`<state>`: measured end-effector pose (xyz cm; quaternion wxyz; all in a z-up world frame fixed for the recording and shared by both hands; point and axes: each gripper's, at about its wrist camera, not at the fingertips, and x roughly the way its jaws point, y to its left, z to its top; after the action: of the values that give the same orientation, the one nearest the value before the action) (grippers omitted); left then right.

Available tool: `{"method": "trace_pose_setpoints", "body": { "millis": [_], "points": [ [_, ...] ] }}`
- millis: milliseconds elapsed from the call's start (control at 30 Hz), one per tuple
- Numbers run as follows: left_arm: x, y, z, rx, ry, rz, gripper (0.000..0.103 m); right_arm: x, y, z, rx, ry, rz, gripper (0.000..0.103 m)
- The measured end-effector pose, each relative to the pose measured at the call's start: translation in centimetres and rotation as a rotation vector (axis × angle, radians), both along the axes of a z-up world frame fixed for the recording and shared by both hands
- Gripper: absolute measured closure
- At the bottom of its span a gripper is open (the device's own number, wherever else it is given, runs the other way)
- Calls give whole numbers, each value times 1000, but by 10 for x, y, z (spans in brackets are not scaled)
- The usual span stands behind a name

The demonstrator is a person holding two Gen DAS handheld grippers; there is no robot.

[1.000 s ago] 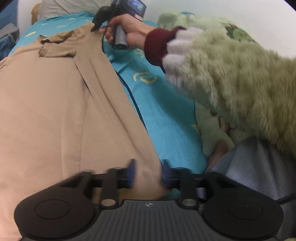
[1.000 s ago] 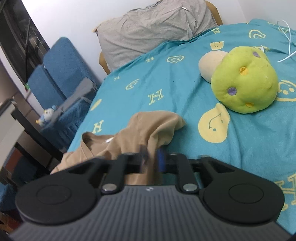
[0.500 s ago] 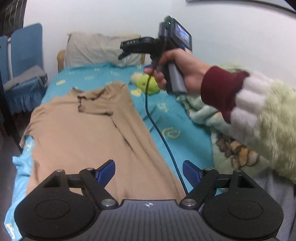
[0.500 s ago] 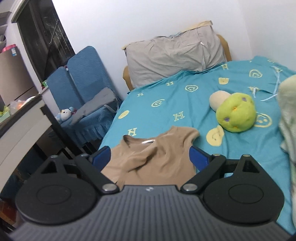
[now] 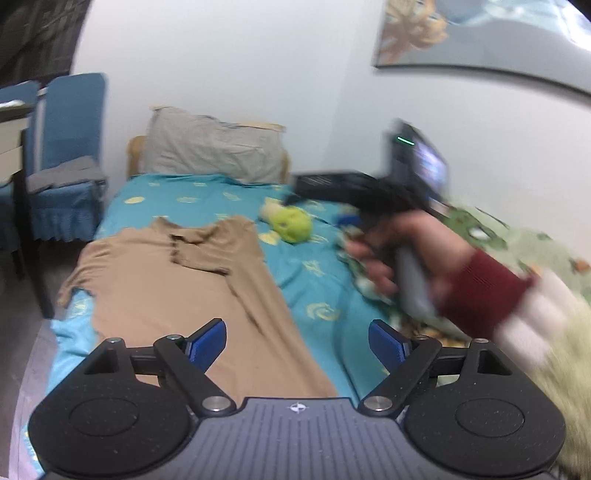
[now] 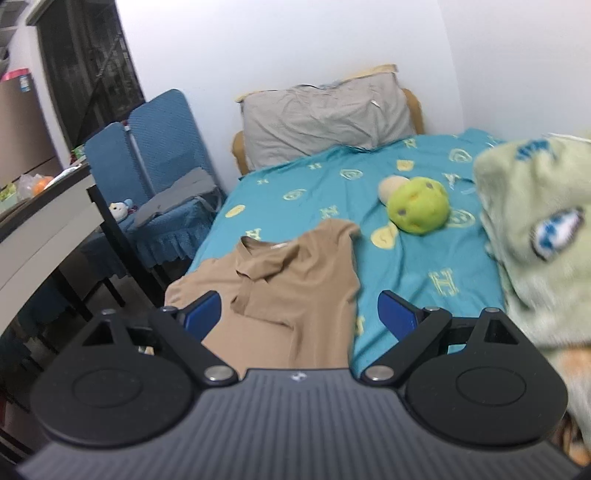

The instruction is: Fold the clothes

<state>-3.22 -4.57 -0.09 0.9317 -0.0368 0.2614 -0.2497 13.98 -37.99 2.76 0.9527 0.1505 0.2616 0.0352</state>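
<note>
tan shirt (image 5: 177, 295) | lengthwise-folded, flat | on bed's left side

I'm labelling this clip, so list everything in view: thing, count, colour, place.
shirt: one, tan, spread flat along the bed's left side
bed sheet: one, teal with yellow prints
pillow: one, grey, at the headboard
plush toy: one, lime green, right of the shirt's collar
blanket: one, pale green, bed's right edge
chairs: two, blue, left of the bed
poster: one, on the wall
left gripper: jaws open, empty
right gripper: jaws open, empty
right hand: holding the right gripper's handle
</note>
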Motion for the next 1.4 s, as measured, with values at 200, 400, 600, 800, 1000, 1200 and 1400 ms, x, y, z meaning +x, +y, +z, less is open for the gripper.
{"method": "trace_pose_setpoints", "body": {
  "millis": [200, 400, 600, 800, 1000, 1200, 1400],
  "points": [
    [124, 24, -21, -105, 163, 167, 17, -32, -7, 2, 94, -60, -96, 10],
    [270, 22, -78, -188, 224, 354, 26, -18, -20, -14, 106, -56, -165, 10],
    [376, 4, -138, -222, 249, 472, 29, 10, -33, -41, 187, 6, -183, 10],
    [426, -26, -177, -59, 205, 493, 46, 44, -40, -63, 238, 60, -180, 10],
    [430, -39, -170, -13, 198, 387, 99, 53, -44, -69, 281, 75, -205, 10],
    [408, -21, -149, -11, 219, 477, 99, 47, -45, -66, 273, 67, -226, 10],
    [405, -20, -162, 89, 240, 422, 84, 46, -35, -67, 217, 64, -198, 10]
  ]
}}
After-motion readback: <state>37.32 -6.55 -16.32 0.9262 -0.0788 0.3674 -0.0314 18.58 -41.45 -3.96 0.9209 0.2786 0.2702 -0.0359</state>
